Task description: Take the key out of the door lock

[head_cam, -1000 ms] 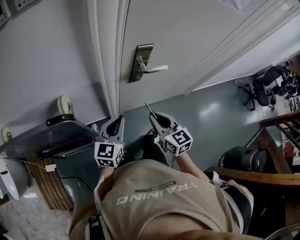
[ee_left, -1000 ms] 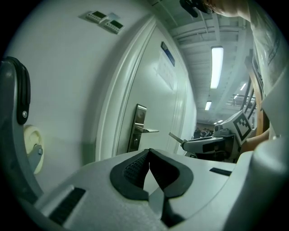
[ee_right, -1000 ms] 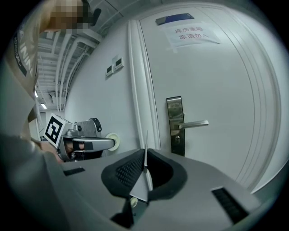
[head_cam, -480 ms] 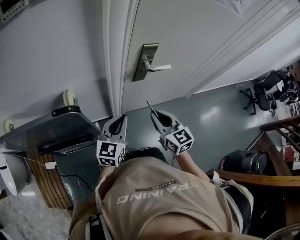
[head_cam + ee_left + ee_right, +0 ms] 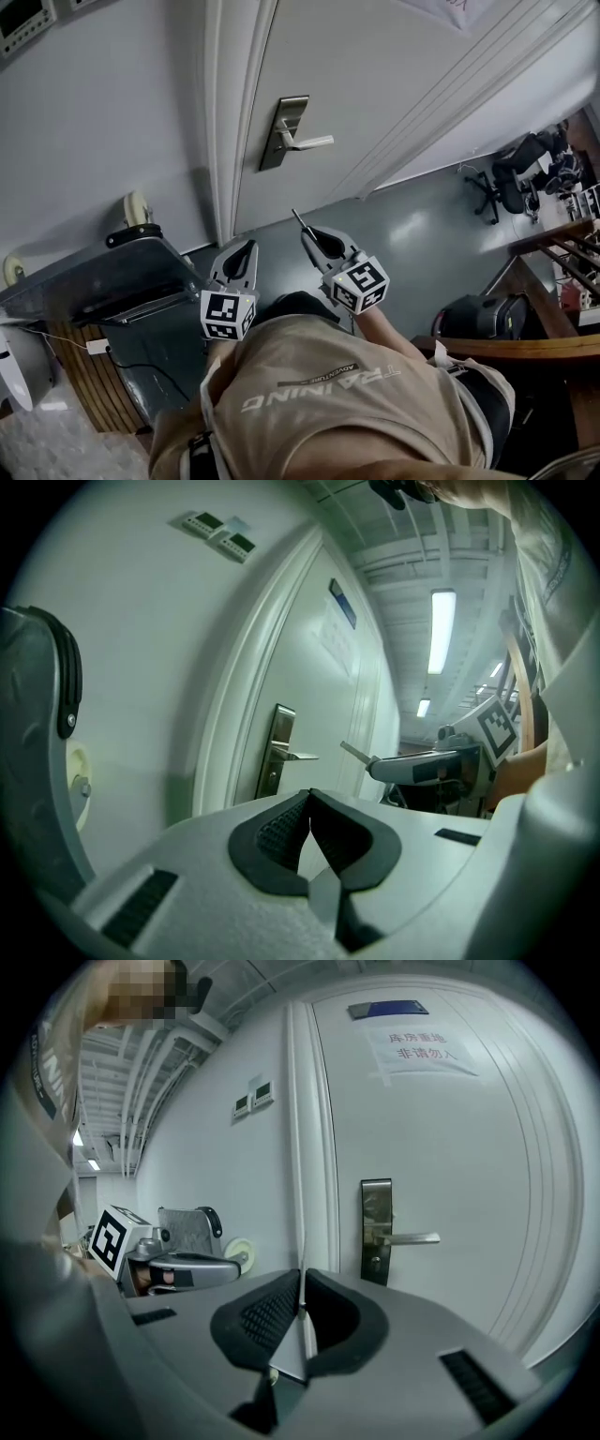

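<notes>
The thin metal key [image 5: 297, 219] is out of the brushed-steel door lock plate [image 5: 282, 132], its blade jutting from the clenched right tongs [image 5: 308, 232]; unneeded left tongs [image 5: 245, 247] are clenched, empty

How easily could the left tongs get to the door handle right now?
Probably yes. Nothing stands between the left tongs and the door handle. They are shut and short of it, though, so they'd have to move closer.

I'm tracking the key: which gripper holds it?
The right gripper: the key sticks out from its shut jaws. The left gripper is shut, empty.
</notes>
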{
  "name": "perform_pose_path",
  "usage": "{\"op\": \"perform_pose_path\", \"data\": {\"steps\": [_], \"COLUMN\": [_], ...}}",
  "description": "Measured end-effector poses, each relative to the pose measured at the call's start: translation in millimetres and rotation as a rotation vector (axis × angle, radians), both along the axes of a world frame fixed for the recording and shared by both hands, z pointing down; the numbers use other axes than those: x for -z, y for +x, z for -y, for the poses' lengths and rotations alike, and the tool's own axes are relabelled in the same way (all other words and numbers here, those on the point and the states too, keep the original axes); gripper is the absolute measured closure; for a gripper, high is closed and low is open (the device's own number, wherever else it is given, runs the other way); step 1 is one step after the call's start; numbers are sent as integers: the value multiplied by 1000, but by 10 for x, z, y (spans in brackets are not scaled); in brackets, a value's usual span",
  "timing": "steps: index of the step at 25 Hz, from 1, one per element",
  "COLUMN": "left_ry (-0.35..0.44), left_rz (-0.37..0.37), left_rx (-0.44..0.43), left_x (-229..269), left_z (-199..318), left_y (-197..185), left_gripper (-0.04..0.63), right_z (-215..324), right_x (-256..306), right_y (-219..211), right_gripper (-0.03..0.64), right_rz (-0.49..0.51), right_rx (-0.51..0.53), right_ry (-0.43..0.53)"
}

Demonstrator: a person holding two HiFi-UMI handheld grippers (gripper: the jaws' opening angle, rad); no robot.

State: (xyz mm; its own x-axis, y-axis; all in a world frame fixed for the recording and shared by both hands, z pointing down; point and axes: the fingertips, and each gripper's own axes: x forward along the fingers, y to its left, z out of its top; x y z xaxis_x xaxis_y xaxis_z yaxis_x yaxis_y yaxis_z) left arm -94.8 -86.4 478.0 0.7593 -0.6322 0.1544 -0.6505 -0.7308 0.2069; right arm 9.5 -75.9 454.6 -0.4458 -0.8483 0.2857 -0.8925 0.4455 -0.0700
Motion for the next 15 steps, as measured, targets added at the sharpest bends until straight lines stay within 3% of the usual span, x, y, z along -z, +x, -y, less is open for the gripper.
{"op": "perform_pose_path", "data": {"steps": [4, 10, 15], "left_ry": [6, -19, -49], "left_rz": [-16, -28, -39], "left_rx": [14, 42, 67], "left_x": [-67, -33, -25], "left_z": [109, 218, 281], "left_y": [-17, -66, -48], "left_gripper": [589, 589, 589], "right_z": [2, 129, 297], "right_x": [-52, -68, 107], "right_y": [-11, -1, 20], "right_gripper": [589, 589, 589], "right_rz": [-37, 0, 24], "right_rx": [21, 31, 8], "right_ry": [-8, -9, 57]}}
